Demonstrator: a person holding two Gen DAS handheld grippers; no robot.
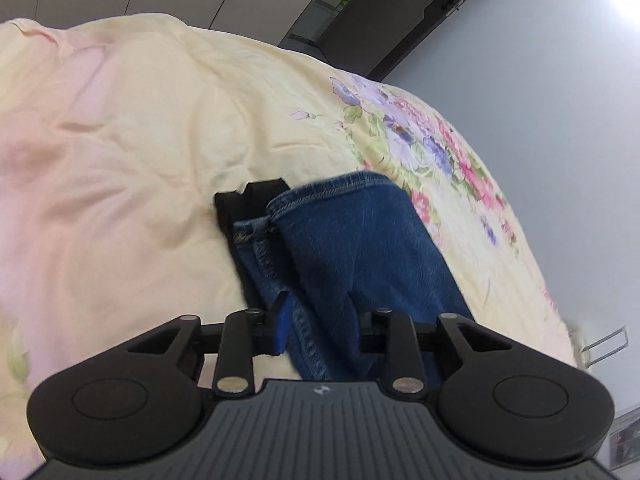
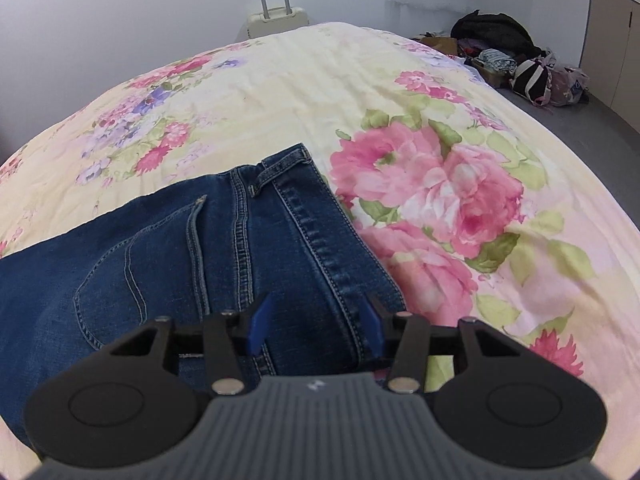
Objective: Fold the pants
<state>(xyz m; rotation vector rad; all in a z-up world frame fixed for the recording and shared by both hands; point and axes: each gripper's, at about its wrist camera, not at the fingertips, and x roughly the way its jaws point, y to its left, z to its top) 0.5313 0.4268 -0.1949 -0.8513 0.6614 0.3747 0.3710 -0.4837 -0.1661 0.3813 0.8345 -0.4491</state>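
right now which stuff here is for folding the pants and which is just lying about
For the job:
jeans
left gripper, holding a jeans hem
right gripper, jaws open
bedspread

Lying about:
suitcase
bags

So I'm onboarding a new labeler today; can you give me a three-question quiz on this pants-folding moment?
1. True or false: the left gripper has denim between its fingers.
2. Which part of the jeans lies under the right gripper? A) leg hems B) waistband end with back pocket C) nothing
3. Fill in: the jeans rest on a ____-patterned bedspread.

Key: 1 true: the hem end sits between its fingers. 2 B; its jaws stand open above the denim. 3 floral.
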